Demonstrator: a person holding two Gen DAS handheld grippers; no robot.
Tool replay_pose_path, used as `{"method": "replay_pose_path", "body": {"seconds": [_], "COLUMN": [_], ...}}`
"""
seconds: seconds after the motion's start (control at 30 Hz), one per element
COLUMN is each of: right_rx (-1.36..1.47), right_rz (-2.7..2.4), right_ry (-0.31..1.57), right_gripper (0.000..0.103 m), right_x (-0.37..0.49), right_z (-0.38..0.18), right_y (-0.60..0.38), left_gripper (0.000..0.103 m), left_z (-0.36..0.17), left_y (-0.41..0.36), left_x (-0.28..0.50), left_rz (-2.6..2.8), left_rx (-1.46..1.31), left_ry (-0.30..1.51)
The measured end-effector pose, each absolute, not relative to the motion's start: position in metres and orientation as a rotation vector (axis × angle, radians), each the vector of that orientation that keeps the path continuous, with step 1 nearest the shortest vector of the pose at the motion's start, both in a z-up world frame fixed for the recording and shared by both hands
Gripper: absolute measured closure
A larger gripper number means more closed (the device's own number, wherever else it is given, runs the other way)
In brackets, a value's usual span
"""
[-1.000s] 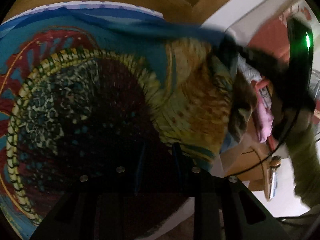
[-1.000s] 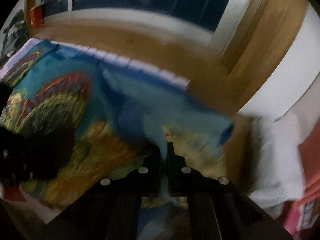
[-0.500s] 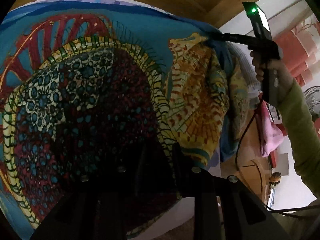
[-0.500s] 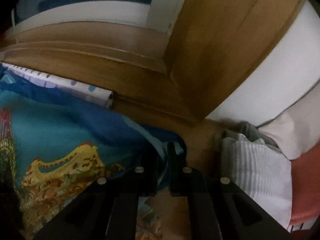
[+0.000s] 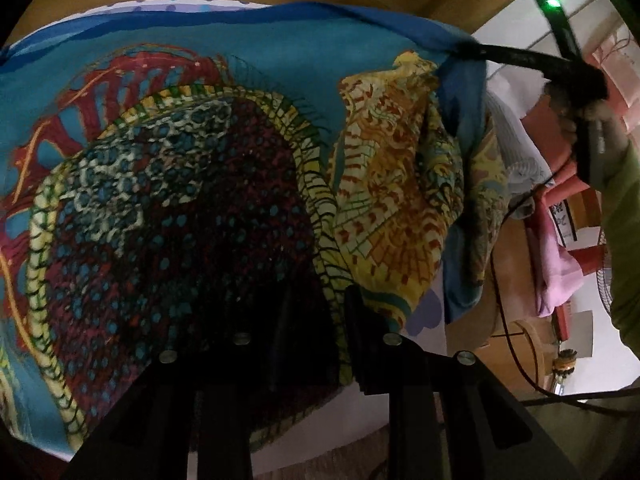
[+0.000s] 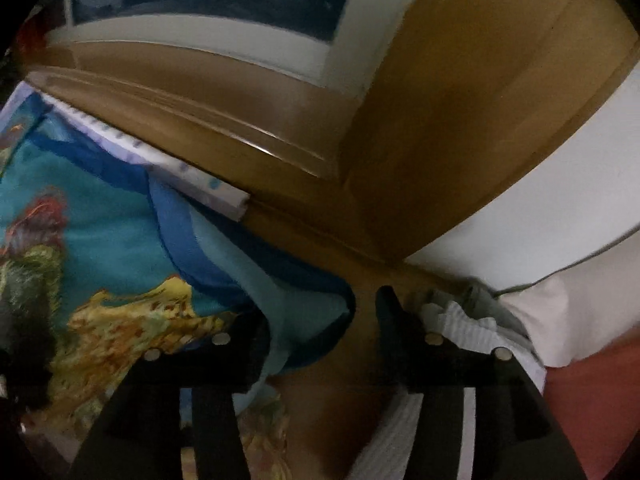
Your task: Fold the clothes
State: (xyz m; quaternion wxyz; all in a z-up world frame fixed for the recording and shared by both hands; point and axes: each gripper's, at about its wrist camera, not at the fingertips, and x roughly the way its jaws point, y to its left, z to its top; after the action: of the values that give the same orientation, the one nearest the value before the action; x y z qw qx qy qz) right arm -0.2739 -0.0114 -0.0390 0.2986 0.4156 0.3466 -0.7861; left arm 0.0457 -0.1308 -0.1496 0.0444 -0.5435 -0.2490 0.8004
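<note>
Left wrist view shows the largest item, a printed garment (image 5: 208, 184) in turquoise with a dark scaled medallion and yellow-orange panels, spread ahead of and above the left gripper (image 5: 316, 332) over a pale dotted bed sheet (image 5: 192, 5) whose edge shows at the far side. The cloth lies mostly flat, which would suit squaring it before a fold is made; whether any fold is already in it cannot be settled from this moment. To the right of the tool the garment's blue hem rises off the surface, bunched and hanging in loose folds, because the far corner sits at the tips of the right gripper (image 5: 466, 48). The left gripper's fingers stand close together with the dark cloth between and over them, apparently pinching the near edge, though shadow obscures the contact. In the right wrist view the right gripper (image 6: 320, 320) has its fingers spread wide, the blue hem (image 6: 308, 300) draped against the left finger and bare wood between them, so it grips nothing. A striped grey-white cloth (image 6: 460, 320) lies just beyond its right finger. The right hand (image 5: 592, 120), in an olive sleeve (image 5: 624, 240), holds its tool level, reaching inward toward the garment's raised corner.
</note>
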Motion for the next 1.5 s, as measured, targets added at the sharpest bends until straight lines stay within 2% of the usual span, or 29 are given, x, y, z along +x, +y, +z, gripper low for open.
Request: {"method": "replay_pose_path", "body": {"seconds": [0.03, 0.1, 0.53, 0.8, 1.0, 1.13, 1.2, 1.37, 1.5], "right_rx": [1.073, 1.040, 1.062, 1.316, 1.324, 1.335, 1.340, 1.328, 1.265], "right_rz": [-2.077, -2.055, -1.868, -1.807, -1.797, -1.833, -1.851, -1.890, -1.907], "right_ry": [0.958, 1.027, 1.240, 0.979, 0.965, 0.926, 0.907, 0.874, 0.867], "right_gripper": [0.040, 0.037, 0.035, 0.032, 0.032, 0.032, 0.032, 0.032, 0.032], "right_x": [-0.269, -0.262, -0.254, -0.299, -0.287, -0.287, -0.287, -0.283, -0.270], "right_z": [-0.036, -0.032, -0.014, -0.030, -0.055, -0.059, -0.061, -0.059, -0.043], "right_y": [-0.012, -0.011, 0.018, 0.009, -0.002, 0.003, 0.006, 0.012, 0.019], "left_gripper": [0.078, 0.078, 0.077, 0.077, 0.077, 0.077, 0.077, 0.077, 0.077], "left_z": [-0.147, -0.142, -0.159, -0.144, -0.104, -0.106, -0.109, -0.120, -0.142], "left_y": [-0.133, -0.140, -0.182, -0.181, -0.166, -0.134, -0.119, -0.094, -0.077], "left_x": [0.049, 0.056, 0.086, 0.063, -0.007, -0.079, -0.114, -0.194, -0.236], "left_rz": [2.466, 2.494, 2.582, 2.522, 2.496, 2.425, 2.408, 2.313, 2.348], "left_rx": [-1.651, -1.632, -1.646, -1.586, -1.449, -1.438, -1.418, -1.370, -1.461], "left_ry": [-0.778, -0.816, -1.007, -0.979, -0.741, -0.581, -0.553, -0.634, -0.545]}}
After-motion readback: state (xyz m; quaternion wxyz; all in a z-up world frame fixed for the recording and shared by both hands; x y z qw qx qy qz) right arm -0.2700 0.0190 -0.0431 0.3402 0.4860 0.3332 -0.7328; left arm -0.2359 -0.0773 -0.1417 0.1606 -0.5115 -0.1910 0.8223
